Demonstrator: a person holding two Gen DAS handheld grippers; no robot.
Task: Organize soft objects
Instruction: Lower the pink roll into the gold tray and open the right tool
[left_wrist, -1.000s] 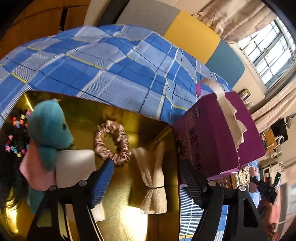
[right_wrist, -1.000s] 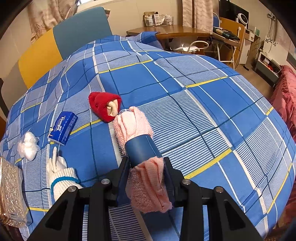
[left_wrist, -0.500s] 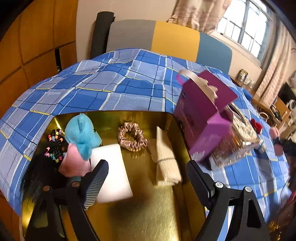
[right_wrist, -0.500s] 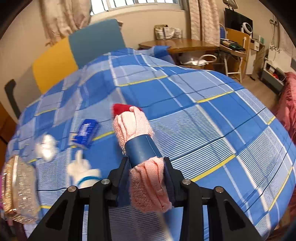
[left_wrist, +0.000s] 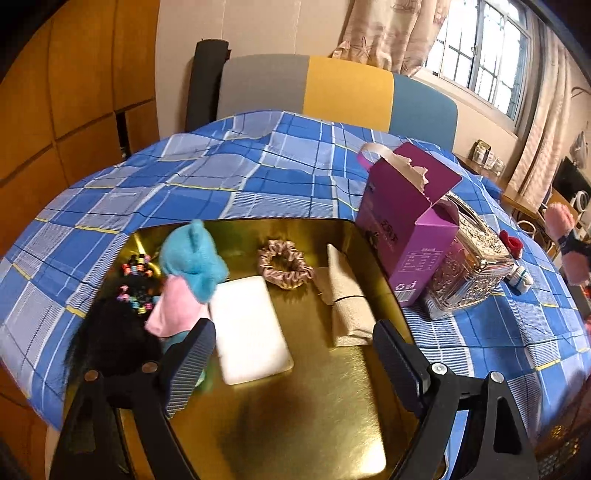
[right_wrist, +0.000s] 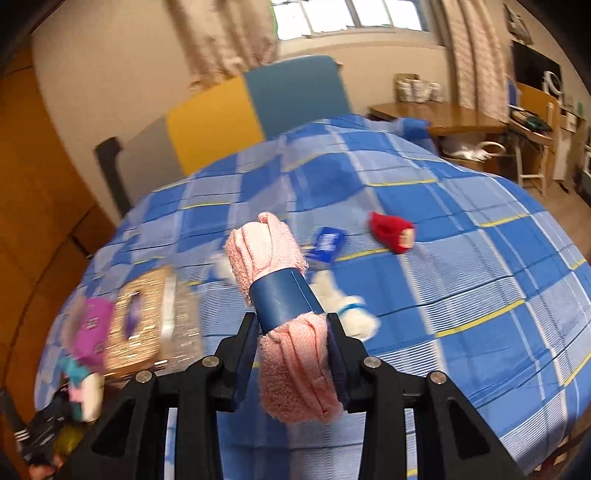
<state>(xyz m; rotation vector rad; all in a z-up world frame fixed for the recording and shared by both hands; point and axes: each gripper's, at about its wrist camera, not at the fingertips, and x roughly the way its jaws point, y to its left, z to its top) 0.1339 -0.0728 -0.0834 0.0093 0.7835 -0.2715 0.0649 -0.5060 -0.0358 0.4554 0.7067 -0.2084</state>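
Observation:
My right gripper (right_wrist: 293, 350) is shut on a rolled pink towel (right_wrist: 291, 354) with a blue paper band and holds it above the bed. The towel also shows at the right edge of the left wrist view (left_wrist: 565, 240). My left gripper (left_wrist: 291, 354) is open and empty above a gold tray (left_wrist: 314, 417). The tray holds a blue plush toy (left_wrist: 192, 258), a pink scrunchie (left_wrist: 284, 264), a beige folded cloth (left_wrist: 347, 299), a white pad (left_wrist: 251, 328) and a black wig with coloured clips (left_wrist: 114, 332). A red sock (right_wrist: 391, 230) and a white glove (right_wrist: 343, 306) lie on the blue checked bedspread (right_wrist: 480, 277).
A purple carton (left_wrist: 410, 225) and a clear patterned box (left_wrist: 469, 273) stand right of the tray. A blue tissue pack (right_wrist: 327, 243) lies on the bedspread. A grey, yellow and teal headboard (left_wrist: 332, 92) is behind. A wooden desk (right_wrist: 443, 114) stands at the far right.
My right gripper has lifted the pink towel off the bed and swung left toward the tray. My left gripper has pulled back and up from the tray, still open.

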